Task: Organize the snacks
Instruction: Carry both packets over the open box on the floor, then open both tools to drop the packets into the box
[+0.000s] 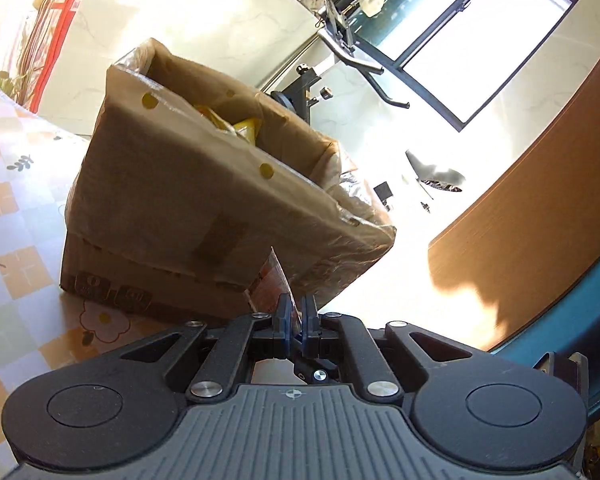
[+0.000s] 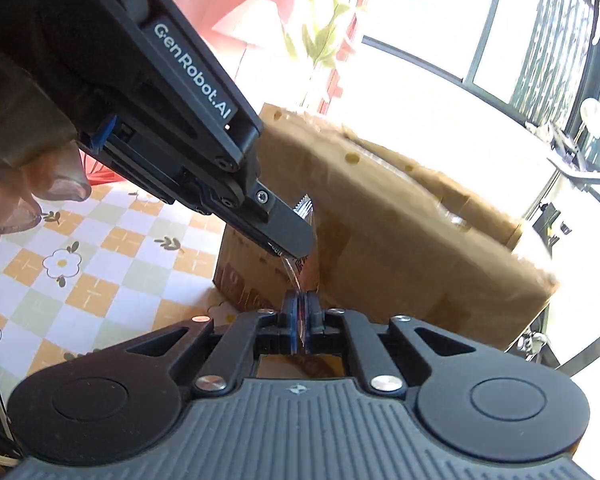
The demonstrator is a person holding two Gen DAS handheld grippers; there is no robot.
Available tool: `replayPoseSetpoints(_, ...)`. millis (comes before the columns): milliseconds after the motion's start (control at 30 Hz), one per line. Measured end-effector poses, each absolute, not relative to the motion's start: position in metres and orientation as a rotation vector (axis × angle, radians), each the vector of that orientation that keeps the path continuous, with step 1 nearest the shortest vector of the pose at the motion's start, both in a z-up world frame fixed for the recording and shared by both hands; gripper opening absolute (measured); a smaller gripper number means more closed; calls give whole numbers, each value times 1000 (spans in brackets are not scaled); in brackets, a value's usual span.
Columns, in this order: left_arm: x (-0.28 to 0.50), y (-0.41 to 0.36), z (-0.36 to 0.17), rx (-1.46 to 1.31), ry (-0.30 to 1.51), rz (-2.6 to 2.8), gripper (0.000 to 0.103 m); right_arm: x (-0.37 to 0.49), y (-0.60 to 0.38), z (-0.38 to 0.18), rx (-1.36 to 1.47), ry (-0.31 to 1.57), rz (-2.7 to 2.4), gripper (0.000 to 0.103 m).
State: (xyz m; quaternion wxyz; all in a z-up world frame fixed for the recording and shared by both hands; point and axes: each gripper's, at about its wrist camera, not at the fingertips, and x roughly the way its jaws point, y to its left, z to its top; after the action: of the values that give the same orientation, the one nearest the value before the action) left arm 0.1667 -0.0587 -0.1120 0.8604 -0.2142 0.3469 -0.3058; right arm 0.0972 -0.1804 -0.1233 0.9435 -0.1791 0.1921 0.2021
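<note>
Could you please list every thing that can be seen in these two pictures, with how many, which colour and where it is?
brown cardboard box: one, brown, open top, on the checked tablecloth, ahead of both claws
yellow packets: number unclear, yellow, inside the box
clear plastic snack packet: one, transparent with red-brown print, in front of the box, pinched by both claws
checked tablecloth: one, orange, white and pale green with flowers, on the table
exercise bike: one, grey and black, by the window behind the box
wooden panel: one, brown, right side of the left view
left claw: one, black, shut on the packet
right claw: one, black, shut on the packet
hand: one, holding the left claw
</note>
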Motion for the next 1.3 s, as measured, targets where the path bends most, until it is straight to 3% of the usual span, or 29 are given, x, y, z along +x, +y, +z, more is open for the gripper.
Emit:
replayPoseSetpoints(400, 209, -88, -22, -392, 556, -705, 6, 138, -205, -40, -420, 269, 339, 4)
replayPoseSetpoints(767, 300, -125, -37, -346, 647, -646, 8, 224, -227, -55, -413, 400, 328, 4)
replayPoseSetpoints(833, 311, -128, -44, -332, 663, -627, 15, 233, -227, -64, -431, 436, 331, 4)
replayPoseSetpoints(900, 315, -128, -48, -311, 668, -598, 40, 241, -227, -73, -435, 473, 327, 5)
replayPoseSetpoints(967, 318, -121, -49, -284, 669, -573, 52, 246, -231, -75, -408, 500, 325, 6)
replayPoseSetpoints(1000, 317, -118, -49, -268, 669, -567, 52, 246, -233, -75, -389, 502, 327, 6)
replayPoseSetpoints(1167, 311, -105, -40, -168, 659, -485, 68, 245, -244, -71, -324, 514, 306, 31)
replayPoseSetpoints(1233, 306, -102, -33, -121, 641, -460, 69, 240, -253, -64, -249, 504, 300, 53)
replayPoseSetpoints(1300, 297, -103, -23, -47, 607, -417, 70, 232, -259, -53, -174, 489, 294, 63)
